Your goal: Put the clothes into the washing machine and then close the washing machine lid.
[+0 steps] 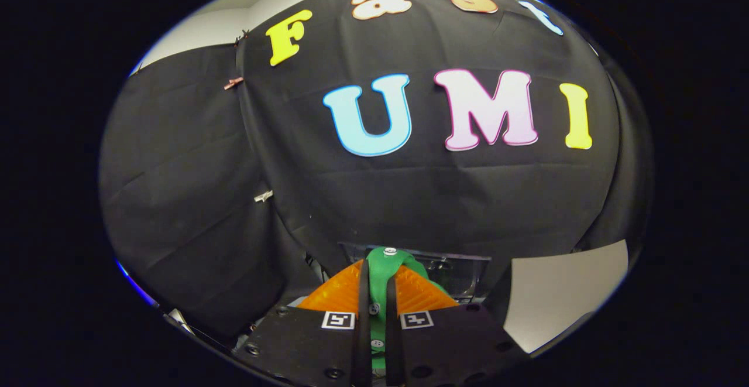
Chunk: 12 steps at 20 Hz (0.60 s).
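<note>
Closest in, the gripper point(377, 284) has its two fingers drawn nearly together, with a green garment point(383, 270) pinched in the narrow gap between them. Both fingers press on the cloth from either side. The garment runs up along the gap from near the gripper's body, where two small pale buttons sit on it, to the fingertips, where it bunches over the top and carries another pale button at its highest fold. A bit of the green cloth also spills to the right of the right finger.

Just ahead of the fingertips and slightly below them lies a dark opening with a pale rim, which looks like the washing machine point(462, 273); its inside is too dim to make out. The garment is held above its near edge, not inside it.

Off to the right of the gripper is a pale flat surface point(562, 293). Beyond everything hangs the black cloth wall point(187, 199) of the booth, creased and pinned with small clips.
</note>
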{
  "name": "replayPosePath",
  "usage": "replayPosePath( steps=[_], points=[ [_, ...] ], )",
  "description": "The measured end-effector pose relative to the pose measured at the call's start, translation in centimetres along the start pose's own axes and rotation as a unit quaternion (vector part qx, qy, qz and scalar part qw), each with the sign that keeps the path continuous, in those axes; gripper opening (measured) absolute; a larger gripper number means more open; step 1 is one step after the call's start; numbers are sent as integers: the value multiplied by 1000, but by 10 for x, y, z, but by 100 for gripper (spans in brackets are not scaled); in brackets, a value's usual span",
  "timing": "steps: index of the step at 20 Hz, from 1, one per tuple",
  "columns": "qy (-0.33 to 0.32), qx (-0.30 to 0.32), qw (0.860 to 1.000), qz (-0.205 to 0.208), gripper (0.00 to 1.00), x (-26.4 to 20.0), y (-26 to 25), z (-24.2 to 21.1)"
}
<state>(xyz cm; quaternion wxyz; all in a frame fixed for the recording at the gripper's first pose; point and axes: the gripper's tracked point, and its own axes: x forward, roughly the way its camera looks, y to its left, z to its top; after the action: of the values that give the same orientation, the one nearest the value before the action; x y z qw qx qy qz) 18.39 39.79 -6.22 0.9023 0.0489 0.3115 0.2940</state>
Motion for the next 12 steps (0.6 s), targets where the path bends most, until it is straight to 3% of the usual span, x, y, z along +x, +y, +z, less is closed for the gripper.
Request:
replayPosePath(
  steps=[7,12],
  points=[
    [32,-7,999,-9,14,67,3,-82],
    [45,-14,998,-51,12,109,-29,-150]
  ],
)
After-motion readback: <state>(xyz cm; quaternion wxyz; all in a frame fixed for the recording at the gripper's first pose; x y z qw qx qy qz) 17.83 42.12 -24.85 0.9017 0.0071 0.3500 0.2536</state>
